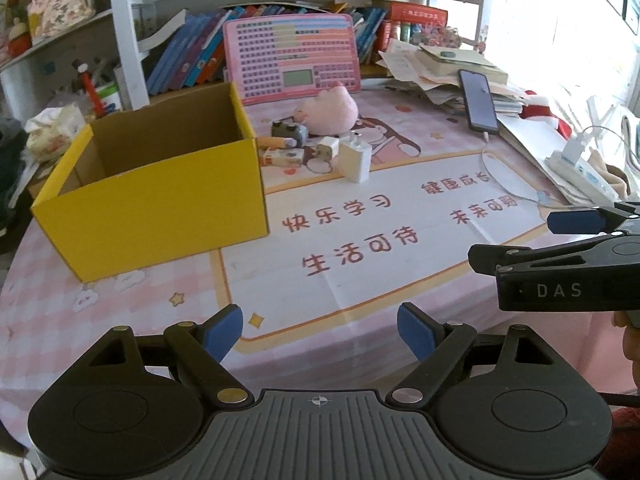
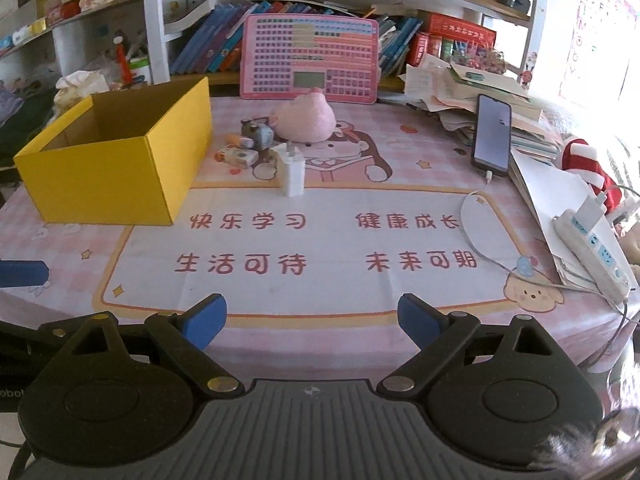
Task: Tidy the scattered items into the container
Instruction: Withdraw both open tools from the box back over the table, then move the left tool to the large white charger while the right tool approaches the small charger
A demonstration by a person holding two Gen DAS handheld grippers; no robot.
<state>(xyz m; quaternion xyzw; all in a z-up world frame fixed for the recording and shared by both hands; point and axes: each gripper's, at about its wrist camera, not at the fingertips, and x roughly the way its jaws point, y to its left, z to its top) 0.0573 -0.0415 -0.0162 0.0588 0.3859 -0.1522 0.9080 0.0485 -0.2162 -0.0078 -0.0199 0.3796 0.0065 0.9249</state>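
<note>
We see yellow box [image 2: 116, 160] on tabletop [image 2: 320, 240] left, open top, inside looks empty. Just right of it, cluster: white charger [image 2: 293, 178], pink plush [image 2: 306, 118], grey toy [image 2: 258, 134], small packet [image 2: 240, 156]. Phone [image 2: 493, 136] far right. Left tool [image 1: 320, 334], right tool [image 2: 312, 322] both spread, pinching nothing, well short of cluster.

Left tool [image 1: 320, 336] and right tool [image 2: 312, 320] gape wide, empty, angled downward.
</note>
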